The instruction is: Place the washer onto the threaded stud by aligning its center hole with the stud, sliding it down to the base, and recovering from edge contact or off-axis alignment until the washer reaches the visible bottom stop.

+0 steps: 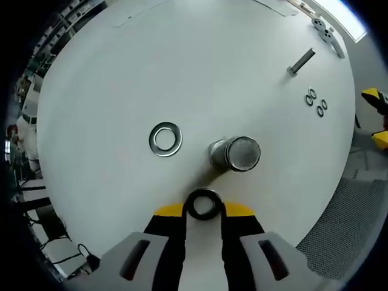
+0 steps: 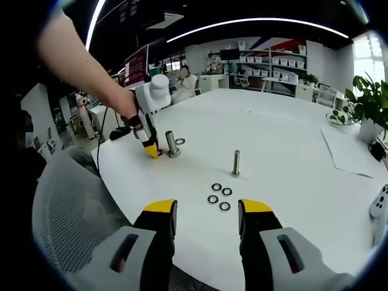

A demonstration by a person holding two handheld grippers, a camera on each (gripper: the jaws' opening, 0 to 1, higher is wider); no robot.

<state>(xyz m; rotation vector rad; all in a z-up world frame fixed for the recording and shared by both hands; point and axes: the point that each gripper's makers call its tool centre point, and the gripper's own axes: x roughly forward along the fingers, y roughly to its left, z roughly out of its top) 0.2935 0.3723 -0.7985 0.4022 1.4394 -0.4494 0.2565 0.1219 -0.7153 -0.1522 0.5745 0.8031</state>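
Note:
My left gripper (image 1: 203, 210) is shut on a dark washer (image 1: 203, 204), held between its yellow tips just short of a thick upright threaded stud (image 1: 236, 153). The washer sits beside the stud's top, not over it. A larger silver washer (image 1: 165, 139) lies flat on the white table (image 1: 200, 60), left of the stud. In the right gripper view, the left gripper (image 2: 151, 150), held by a person's hand, is next to the thick stud (image 2: 173, 145). My right gripper (image 2: 206, 213) hangs open over the table's near edge with nothing between its fingers.
A thinner stud (image 2: 236, 163) stands mid-table with three small washers (image 2: 219, 197) in front of it; both also show as the thin stud (image 1: 301, 61) and small washers (image 1: 316, 102). A mesh chair (image 2: 73, 206) is at the table's edge. Paper (image 2: 348, 151) and a plant (image 2: 370, 106) are far right.

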